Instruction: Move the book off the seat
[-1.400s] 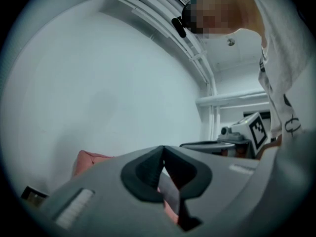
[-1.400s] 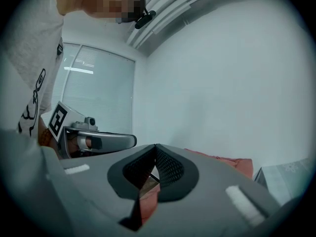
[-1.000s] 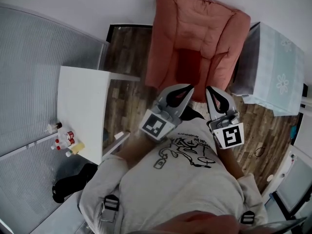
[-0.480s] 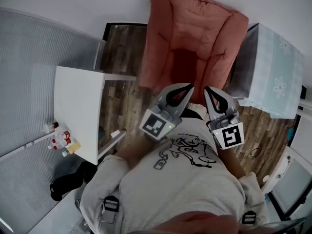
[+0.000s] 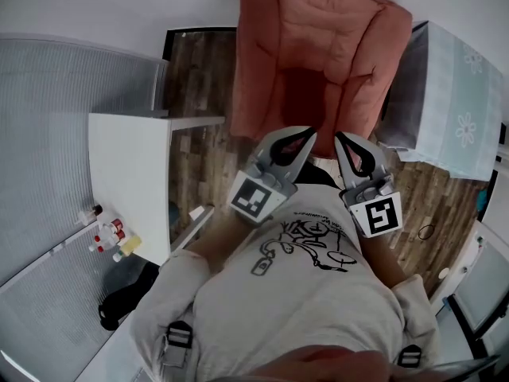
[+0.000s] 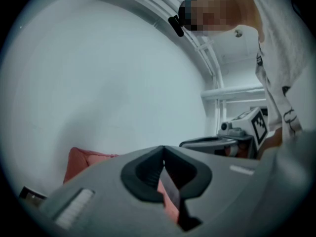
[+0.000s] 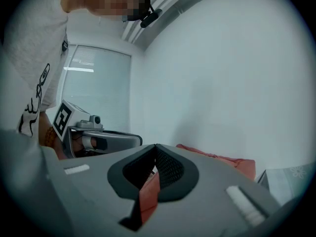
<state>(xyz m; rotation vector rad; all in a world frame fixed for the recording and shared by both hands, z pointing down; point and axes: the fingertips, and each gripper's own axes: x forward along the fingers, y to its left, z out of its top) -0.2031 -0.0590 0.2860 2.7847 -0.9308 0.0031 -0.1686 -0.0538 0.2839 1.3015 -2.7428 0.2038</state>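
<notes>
Before armchair (image 5: 318, 46), left claw (image 5: 311, 132), right claw (image 5: 337, 137) closed, empty; its front edge hidden behind them.

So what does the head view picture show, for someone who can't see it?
Seen from above, a person holds a left tool and a right tool, both shut, pointing at a red armchair on a wood floor. A white table with small bottles stands to the left.
</notes>
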